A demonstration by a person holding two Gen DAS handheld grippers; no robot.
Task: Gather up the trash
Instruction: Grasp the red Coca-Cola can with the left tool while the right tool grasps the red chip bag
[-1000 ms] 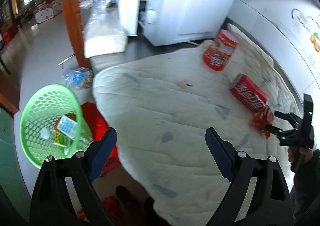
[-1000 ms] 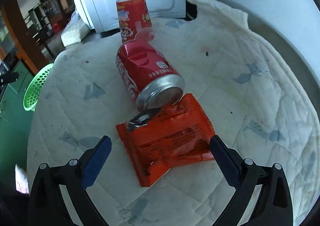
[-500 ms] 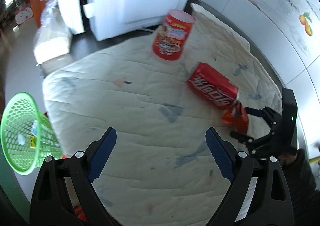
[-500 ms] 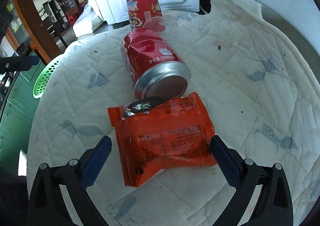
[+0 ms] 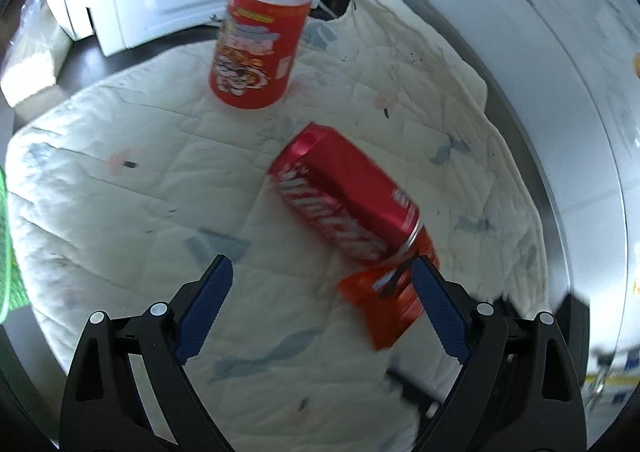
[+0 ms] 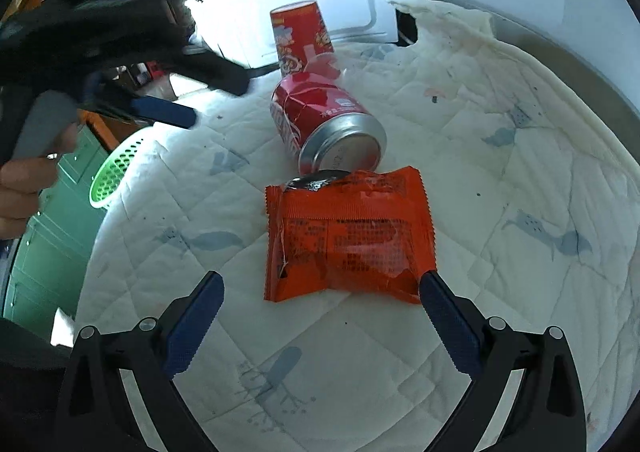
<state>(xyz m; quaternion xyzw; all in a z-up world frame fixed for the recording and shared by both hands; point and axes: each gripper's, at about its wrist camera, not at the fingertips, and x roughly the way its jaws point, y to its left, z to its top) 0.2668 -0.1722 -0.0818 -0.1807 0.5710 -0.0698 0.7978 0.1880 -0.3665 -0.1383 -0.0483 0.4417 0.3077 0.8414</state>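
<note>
Still uncollected on quilt [image 6: 520, 180]: cup [image 6: 302, 38], can [image 6: 320, 120], wrapper [image 6: 348, 240]; left gripper [image 5: 320, 304] and right gripper [image 6: 320, 316] both spread wide, empty.

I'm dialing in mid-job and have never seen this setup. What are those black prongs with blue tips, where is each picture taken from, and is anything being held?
No robot arm here: a person holds a two-finger gripper in each hand, with a fisheye camera on each looking along its fingers. The prongs are those fingers.

In the left wrist view, the left gripper is open and holds nothing. In the right wrist view, the right gripper is also open and empty, just short of the orange snack wrapper.

On the white quilted cloth lie the wrapper, a dented red soda can on its side and an upright red paper cup. A green mesh basket sits beyond the cloth's left edge.
</note>
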